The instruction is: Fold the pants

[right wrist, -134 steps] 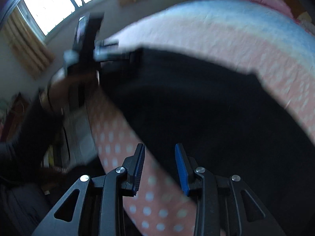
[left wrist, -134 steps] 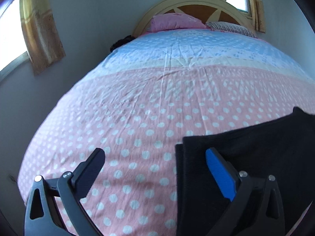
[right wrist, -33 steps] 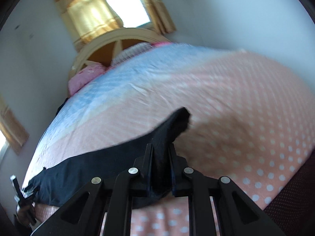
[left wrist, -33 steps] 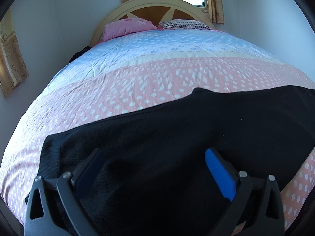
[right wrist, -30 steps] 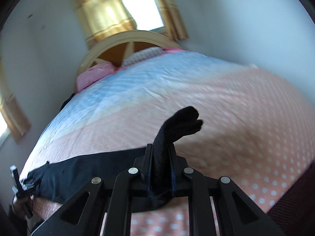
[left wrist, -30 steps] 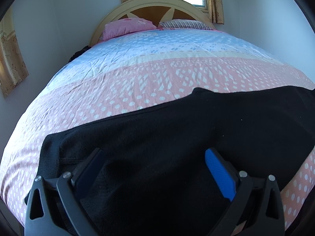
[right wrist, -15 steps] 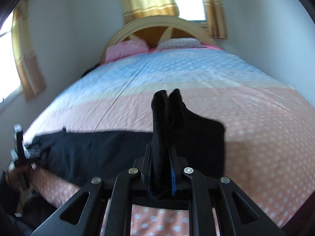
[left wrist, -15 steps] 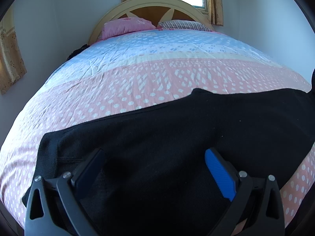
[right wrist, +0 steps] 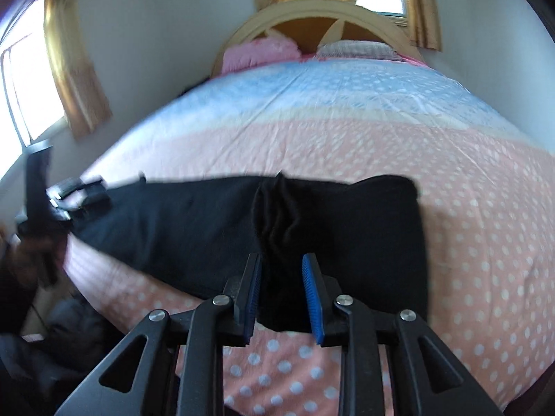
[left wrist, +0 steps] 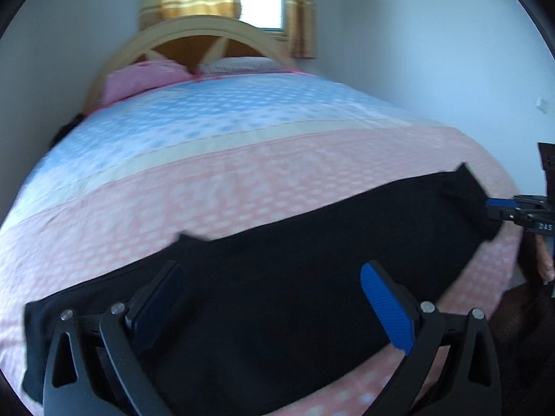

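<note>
Left wrist view: the black pants (left wrist: 295, 277) lie stretched across the pink dotted bedspread (left wrist: 242, 173), along the near edge of the bed. The left gripper (left wrist: 272, 298) hovers over the waist end with its fingers spread wide and nothing between them. At the far right, the right gripper (left wrist: 499, 209) meets the leg end of the pants, which is lifted a little from the bed. A pink pillow (left wrist: 138, 79) lies at the headboard, well apart from the work.

Right wrist view: the right gripper (right wrist: 281, 298) has its two blue pads a little apart, with a bunched piece of the leg cloth between them. The cloth fills the gap, but I cannot tell for sure if the pads press it. The leg end is already turned back over the rest of the pants (right wrist: 194, 228). The left gripper (right wrist: 74, 196) is at the far end, blurred.

My judgement is that the fold is only partly done. If the pads are loose, the bunched cloth can slip out and the fold will land crooked or wrinkled. Also, nothing holds the waist end, so a pull can drag the whole garment over the near edge.
</note>
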`<state>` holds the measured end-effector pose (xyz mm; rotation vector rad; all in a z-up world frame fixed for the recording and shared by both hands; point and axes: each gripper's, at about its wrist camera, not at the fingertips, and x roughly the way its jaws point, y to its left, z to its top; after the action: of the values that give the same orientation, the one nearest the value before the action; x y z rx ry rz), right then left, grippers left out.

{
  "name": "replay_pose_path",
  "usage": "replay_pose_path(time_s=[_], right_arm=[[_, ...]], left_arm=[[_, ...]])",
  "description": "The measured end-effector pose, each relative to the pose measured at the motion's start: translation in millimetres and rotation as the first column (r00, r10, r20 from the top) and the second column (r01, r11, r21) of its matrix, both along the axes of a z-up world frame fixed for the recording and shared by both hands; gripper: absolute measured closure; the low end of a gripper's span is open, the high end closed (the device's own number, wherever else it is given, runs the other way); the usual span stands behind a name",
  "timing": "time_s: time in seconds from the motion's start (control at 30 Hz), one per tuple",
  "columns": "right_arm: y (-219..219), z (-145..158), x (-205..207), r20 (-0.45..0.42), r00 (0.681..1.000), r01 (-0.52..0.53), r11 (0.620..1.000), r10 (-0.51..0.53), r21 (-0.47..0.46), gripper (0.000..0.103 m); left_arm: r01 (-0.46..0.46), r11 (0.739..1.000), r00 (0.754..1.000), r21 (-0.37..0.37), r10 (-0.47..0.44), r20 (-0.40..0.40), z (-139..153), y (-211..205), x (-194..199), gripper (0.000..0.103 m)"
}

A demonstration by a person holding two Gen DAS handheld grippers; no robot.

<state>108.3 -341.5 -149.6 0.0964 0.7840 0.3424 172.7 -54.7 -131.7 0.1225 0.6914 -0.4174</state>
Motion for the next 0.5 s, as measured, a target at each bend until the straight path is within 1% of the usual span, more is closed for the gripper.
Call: replay_pose_path(time_s=[0.07, 0.1, 0.17, 0.23, 0.3, 0.4, 0.5], right_arm=[[-24.4, 6.3, -5.4, 0.011, 0.999, 0.053, 0.995, -0.054, 0.08, 0.077], [-32.8, 7.5, -5.8, 0.006, 0.997, 0.082, 0.992, -0.083, 0.098, 0.077], [-43.8, 5.4, -4.3, -0.004, 0.99, 0.138, 0.986, -0.138, 0.092, 0.077], [-53.9, 0.4, -2.4, -0.02, 0.983, 0.184, 0.977, -0.182, 0.107, 0.077], [-59.7, -7.7, 0.4, -0.037, 0.977, 0.212, 0.967, -0.209, 0.143, 0.077], [-59.5, -16.8, 3.9, -0.056, 0.983, 0.185, 0.965, -0.177, 0.184, 0.077], [-44.4, -15.4, 0.5, -0.028, 0.995, 0.096, 0.978, -0.092, 0.187, 0.077]], left_arm=[[0.058, 0.998, 0.998, -0.029, -0.059, -0.019, 4.9, -25.5, 6.4, 0.0], [0.098, 0.994, 0.994, -0.051, -0.099, -0.034, 6.5, -42.4, 9.7, 0.0], [0.155, 0.983, 0.984, -0.096, -0.162, -0.069, 6.0, -69.5, 15.1, 0.0], [0.219, 0.965, 0.964, -0.146, -0.237, -0.118, 0.6, -99.3, 21.4, 0.001], [0.251, 0.952, 0.945, -0.176, -0.281, -0.169, -7.3, -122.8, 25.1, 0.004], [0.28, 0.932, 0.91, -0.232, -0.334, -0.245, -19.2, -150.4, 32.8, 0.012], [0.27, 0.931, 0.902, -0.245, -0.334, -0.275, -29.8, -162.4, 37.2, 0.016]])
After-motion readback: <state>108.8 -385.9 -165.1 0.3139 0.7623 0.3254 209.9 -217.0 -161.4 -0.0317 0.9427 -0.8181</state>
